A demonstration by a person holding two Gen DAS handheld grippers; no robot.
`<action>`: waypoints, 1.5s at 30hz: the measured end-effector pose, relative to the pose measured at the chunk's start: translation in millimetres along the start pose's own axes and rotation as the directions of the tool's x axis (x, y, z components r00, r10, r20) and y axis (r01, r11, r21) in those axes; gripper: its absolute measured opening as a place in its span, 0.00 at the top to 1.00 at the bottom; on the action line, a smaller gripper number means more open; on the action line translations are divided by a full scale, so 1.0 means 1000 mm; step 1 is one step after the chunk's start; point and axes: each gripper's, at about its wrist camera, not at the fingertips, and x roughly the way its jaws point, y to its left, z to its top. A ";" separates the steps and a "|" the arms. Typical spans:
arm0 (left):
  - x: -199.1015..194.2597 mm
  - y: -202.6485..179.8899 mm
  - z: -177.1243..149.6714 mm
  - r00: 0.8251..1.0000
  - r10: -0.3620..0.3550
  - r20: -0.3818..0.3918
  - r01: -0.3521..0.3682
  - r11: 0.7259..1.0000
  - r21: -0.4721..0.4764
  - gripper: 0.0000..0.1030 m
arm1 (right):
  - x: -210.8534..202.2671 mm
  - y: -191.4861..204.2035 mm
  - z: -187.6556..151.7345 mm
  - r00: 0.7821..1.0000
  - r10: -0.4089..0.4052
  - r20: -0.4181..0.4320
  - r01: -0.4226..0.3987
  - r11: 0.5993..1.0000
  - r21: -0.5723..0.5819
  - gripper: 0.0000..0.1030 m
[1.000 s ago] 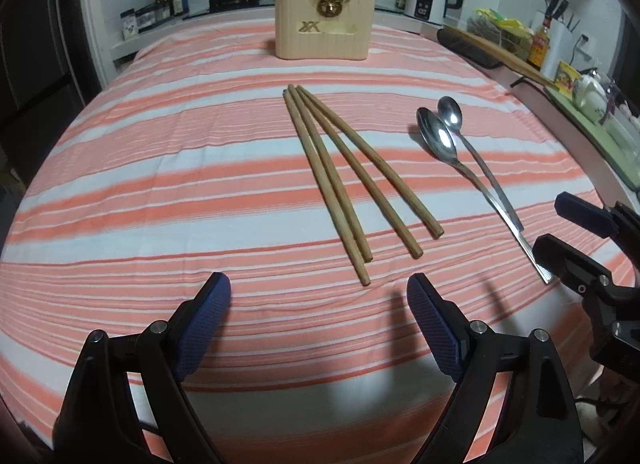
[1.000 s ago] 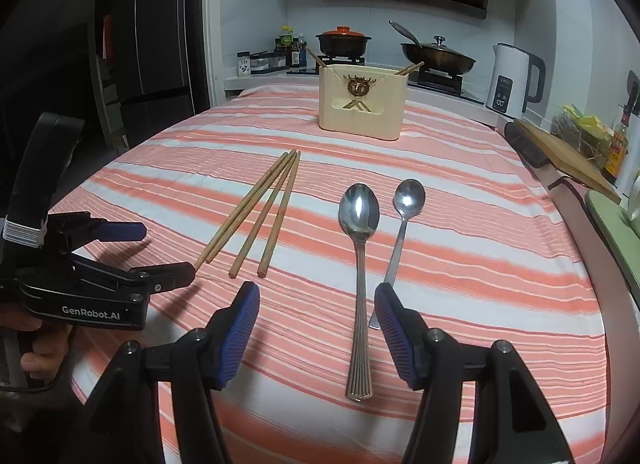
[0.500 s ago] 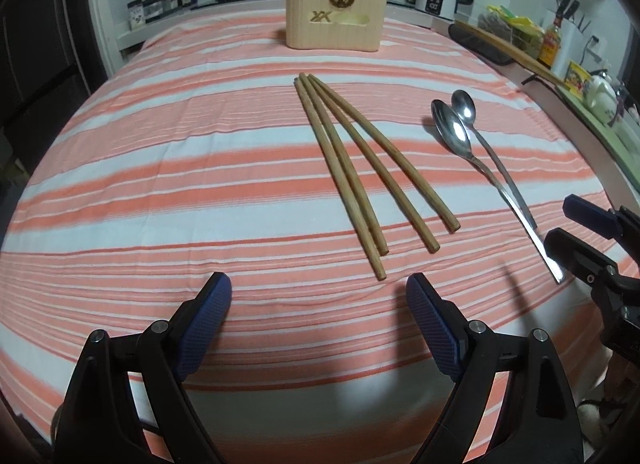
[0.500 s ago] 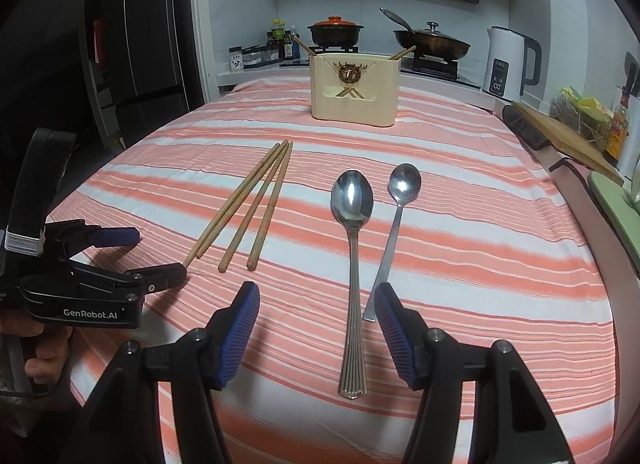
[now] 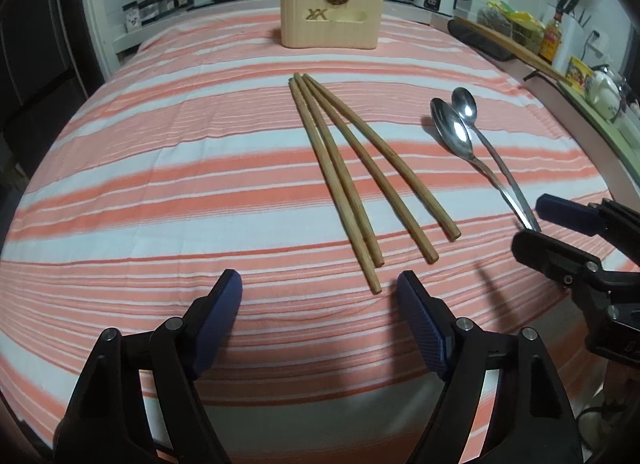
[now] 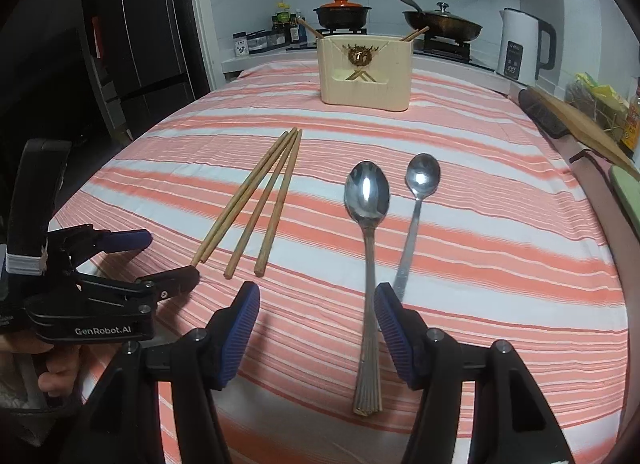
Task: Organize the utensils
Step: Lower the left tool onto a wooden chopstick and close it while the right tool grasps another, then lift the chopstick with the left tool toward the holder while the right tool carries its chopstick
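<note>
Several wooden chopsticks (image 5: 352,171) (image 6: 260,199) lie fanned out on the orange-and-white striped tablecloth (image 5: 160,183). Right of them lie a large spoon (image 5: 452,131) (image 6: 367,199) and a small spoon (image 5: 466,103) (image 6: 422,179). A beige utensil holder (image 5: 328,23) (image 6: 364,75) stands at the far end with chopsticks in it. My left gripper (image 5: 320,304) (image 6: 166,258) hovers just short of the chopstick ends; its jaws are closing with nothing between them. My right gripper (image 6: 316,300) (image 5: 536,223) is open, and the large spoon's handle lies between its fingers, close to the right pad (image 6: 390,316).
Behind the table runs a counter with a stove, an orange-lidded pot (image 6: 342,11), a pan (image 6: 440,23) and a white kettle (image 6: 520,43). A wooden board (image 5: 512,43) and bottles line the right side. A dark fridge (image 6: 132,43) stands at the left.
The left gripper's jaws have narrowed a little. The right gripper has edged towards the spoon handles, so the large spoon's handle now sits nearer its right finger.
</note>
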 end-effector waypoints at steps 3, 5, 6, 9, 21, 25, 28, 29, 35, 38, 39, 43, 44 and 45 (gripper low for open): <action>0.000 -0.002 -0.001 1.000 0.004 0.005 -0.004 1.000 0.009 0.25 | 0.016 0.006 0.005 0.998 0.044 -0.037 -0.044 0.999 0.003 0.54; -0.001 -0.001 -0.002 1.000 0.006 0.010 -0.006 1.000 0.009 0.28 | 0.025 0.012 0.008 0.997 0.046 -0.057 -0.047 0.999 -0.016 0.64; -0.001 -0.001 -0.002 1.000 0.007 0.013 -0.007 1.000 0.010 0.30 | 0.028 0.014 0.009 0.997 0.051 -0.061 -0.052 0.998 -0.022 0.66; -0.003 -0.002 -0.004 1.000 0.005 0.025 -0.006 1.000 0.016 0.39 | 0.035 0.019 0.011 0.996 0.062 -0.071 -0.065 0.997 -0.032 0.68; -0.003 -0.010 -0.005 0.997 0.024 0.070 -0.028 0.998 0.054 0.95 | 0.050 0.028 0.018 0.996 0.023 -0.081 -0.032 0.993 -0.111 0.91; 0.003 -0.002 0.006 0.998 0.048 0.035 -0.049 0.999 0.021 0.96 | 0.055 0.034 0.024 0.995 -0.026 -0.097 0.009 0.986 -0.169 0.92; 0.010 0.012 0.018 0.999 0.038 0.008 -0.038 0.999 -0.032 0.97 | 0.058 0.032 0.029 0.994 -0.033 -0.102 0.015 0.986 -0.167 0.92; 0.012 0.017 0.021 1.000 0.031 0.005 -0.030 0.998 -0.052 0.97 | 0.060 0.029 0.031 0.995 -0.030 -0.098 0.014 0.987 -0.158 0.92; 0.027 0.045 0.039 0.999 0.028 0.019 -0.025 0.993 -0.118 0.98 | 0.070 0.018 0.041 0.997 -0.026 -0.071 0.016 0.991 -0.129 0.93; 0.032 0.053 0.044 0.999 0.016 0.031 -0.013 0.995 -0.104 0.95 | 0.072 0.016 0.043 0.998 -0.015 -0.069 0.007 0.993 -0.120 0.93; 0.033 0.055 0.044 1.000 0.003 0.030 0.000 0.995 -0.099 0.94 | 0.073 0.015 0.043 0.998 -0.010 -0.069 0.002 0.993 -0.118 0.93; 0.032 0.062 0.043 0.999 -0.041 0.034 0.044 0.995 -0.086 0.93 | 0.072 0.011 0.043 0.997 0.018 -0.068 -0.025 0.995 -0.101 0.92; 0.031 0.064 0.041 0.998 -0.048 0.037 0.051 0.995 -0.084 0.93 | 0.072 0.011 0.043 0.997 0.020 -0.068 -0.026 0.995 -0.098 0.92; 0.030 0.065 0.039 0.998 -0.053 0.039 0.056 0.995 -0.081 0.93 | 0.071 0.011 0.042 0.997 0.018 -0.069 -0.025 0.995 -0.101 0.92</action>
